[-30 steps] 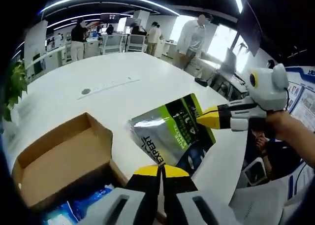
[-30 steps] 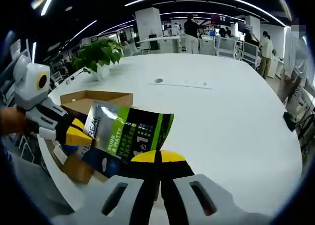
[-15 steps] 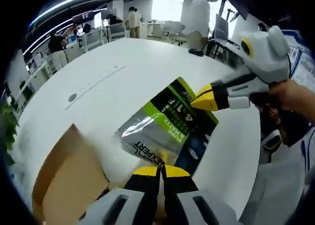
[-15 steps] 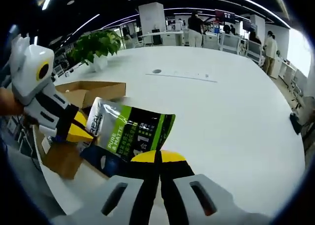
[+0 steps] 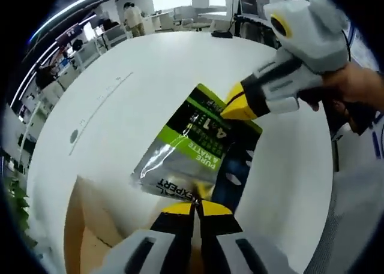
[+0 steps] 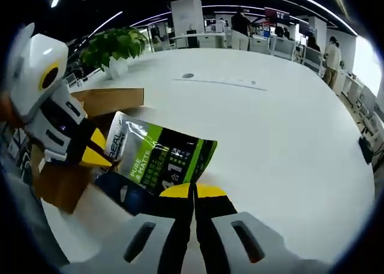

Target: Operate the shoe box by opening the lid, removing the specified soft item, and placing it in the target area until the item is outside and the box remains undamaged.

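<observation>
1. White office table (image 6: 282, 124) carries the scene; a plant (image 6: 114, 46) stands at its far edge.
2. Pouch (image 5: 195, 148), held above the table's near edge beside the open box (image 5: 90, 226).
3. Left gripper (image 5: 193, 209) and right gripper (image 6: 193, 192) each pinch an opposite end of the pouch, jaws closed.

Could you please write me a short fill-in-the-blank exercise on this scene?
1. Both claws are shut on the ____.
2. The pouch's stripe is ____.
3. The open box is made of brown ____.
4. A potted ____ stands on the white table.

Missing words: pouch; green; cardboard; plant.
</observation>
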A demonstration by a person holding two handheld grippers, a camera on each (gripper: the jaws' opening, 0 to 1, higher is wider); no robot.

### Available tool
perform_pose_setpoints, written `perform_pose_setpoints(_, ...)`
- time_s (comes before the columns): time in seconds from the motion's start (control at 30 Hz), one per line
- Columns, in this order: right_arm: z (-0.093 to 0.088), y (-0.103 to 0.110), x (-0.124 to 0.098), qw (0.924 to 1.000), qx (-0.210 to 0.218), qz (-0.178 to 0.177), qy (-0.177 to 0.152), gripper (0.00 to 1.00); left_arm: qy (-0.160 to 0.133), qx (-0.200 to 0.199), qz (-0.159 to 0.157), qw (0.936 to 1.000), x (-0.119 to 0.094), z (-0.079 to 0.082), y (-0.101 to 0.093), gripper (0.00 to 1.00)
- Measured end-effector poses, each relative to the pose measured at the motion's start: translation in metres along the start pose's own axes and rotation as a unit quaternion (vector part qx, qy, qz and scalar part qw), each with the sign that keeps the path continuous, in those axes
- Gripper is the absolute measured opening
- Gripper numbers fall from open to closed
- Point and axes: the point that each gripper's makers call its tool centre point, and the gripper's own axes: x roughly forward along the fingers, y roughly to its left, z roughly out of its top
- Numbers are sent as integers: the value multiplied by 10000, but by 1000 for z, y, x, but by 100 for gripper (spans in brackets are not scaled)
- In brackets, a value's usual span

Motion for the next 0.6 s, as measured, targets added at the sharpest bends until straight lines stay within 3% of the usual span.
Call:
perform_pose_setpoints(0.27,-5,-1,7,10000,10,47,0,0,165,161,-72,9997,10,-10,-3,2)
perform_pose_setpoints(0.43,-10,-2,12,9999,-107,1,38,1,316,489,-28,9983,15,-15,-4,3)
perform_pose_setpoints(0.6,-11,-5,16,9999,-137,-7,14,2,270,527,-34,9982,14,-13,-2,4)
